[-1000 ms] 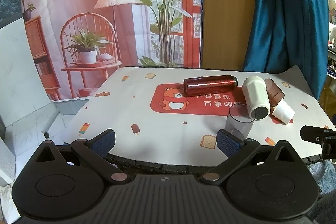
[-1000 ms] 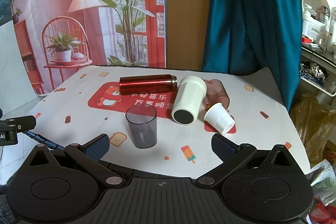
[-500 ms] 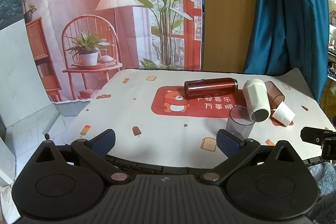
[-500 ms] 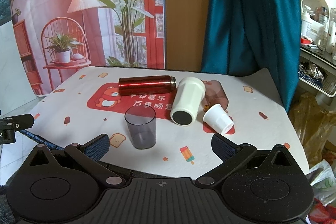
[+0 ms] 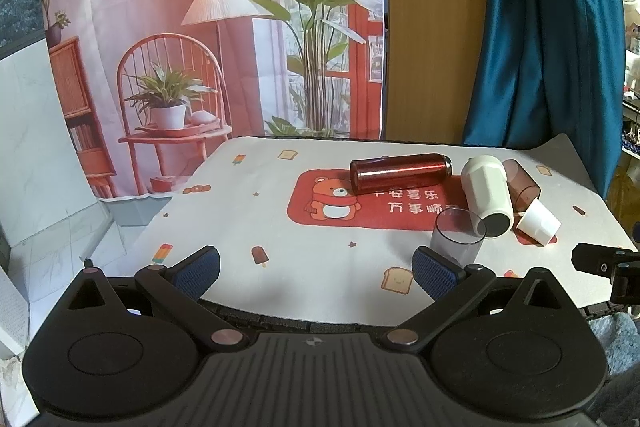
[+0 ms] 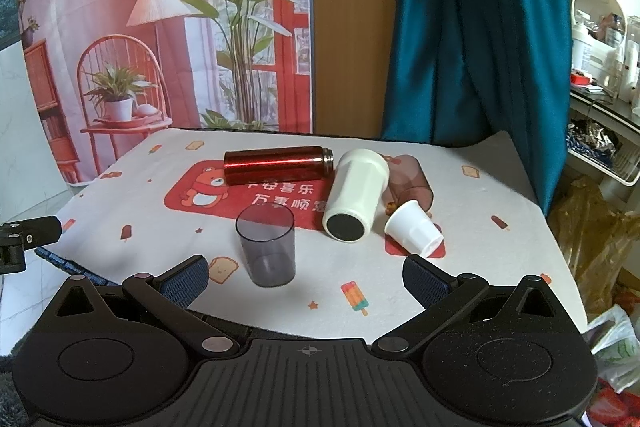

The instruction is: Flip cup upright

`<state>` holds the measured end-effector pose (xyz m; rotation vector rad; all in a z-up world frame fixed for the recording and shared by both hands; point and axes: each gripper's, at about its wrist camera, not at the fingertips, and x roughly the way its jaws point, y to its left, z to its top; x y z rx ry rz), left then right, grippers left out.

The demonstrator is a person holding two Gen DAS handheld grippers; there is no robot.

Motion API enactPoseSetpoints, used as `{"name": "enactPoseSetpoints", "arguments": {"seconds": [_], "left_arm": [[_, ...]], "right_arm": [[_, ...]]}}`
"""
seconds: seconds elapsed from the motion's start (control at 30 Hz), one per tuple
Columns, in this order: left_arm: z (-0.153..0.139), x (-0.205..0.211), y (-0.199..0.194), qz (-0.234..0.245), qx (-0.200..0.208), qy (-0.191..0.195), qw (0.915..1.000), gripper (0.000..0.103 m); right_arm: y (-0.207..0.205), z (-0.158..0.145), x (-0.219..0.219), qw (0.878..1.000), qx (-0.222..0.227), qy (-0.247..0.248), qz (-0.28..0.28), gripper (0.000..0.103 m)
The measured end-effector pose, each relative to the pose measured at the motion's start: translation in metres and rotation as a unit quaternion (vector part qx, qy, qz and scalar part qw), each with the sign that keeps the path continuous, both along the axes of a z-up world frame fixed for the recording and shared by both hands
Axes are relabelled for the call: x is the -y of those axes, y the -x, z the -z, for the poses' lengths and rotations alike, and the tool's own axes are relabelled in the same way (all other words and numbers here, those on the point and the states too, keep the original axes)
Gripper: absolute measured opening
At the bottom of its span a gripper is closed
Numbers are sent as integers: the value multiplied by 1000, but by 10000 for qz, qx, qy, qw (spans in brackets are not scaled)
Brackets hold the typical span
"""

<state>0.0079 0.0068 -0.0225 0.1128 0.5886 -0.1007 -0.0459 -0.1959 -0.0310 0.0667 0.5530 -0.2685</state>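
Standing upright, grey cup (image 6: 266,245) just ahead of right hand-held gripper (image 6: 306,275), seemingly apart, fingers spread.

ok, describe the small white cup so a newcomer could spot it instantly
Find the red bear panel on the tablecloth; four vessels lie toppled at its right end. The small white cup is the nearest and rightmost, beside the big white tumbler: the shortest one, ribbed.

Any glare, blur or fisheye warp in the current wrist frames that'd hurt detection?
Left wrist view: sharp, strong barrel warp with black corners; specular streak along the red bottle; grey cup translucent, partly hidden by a fingertip. Right wrist view: same warp; streak on the bottle; grey cup low contrast against the cloth; white cup crisp; soft shadow on the near cloth.
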Motion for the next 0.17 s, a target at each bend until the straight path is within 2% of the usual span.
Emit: {"name": "enactPoseSetpoints", "arguments": {"seconds": [0.17], "left_arm": [[0, 0, -1, -9, 35, 26, 10000, 103]], "right_arm": [[0, -1, 0, 10000, 14, 0, 23, 103]]}}
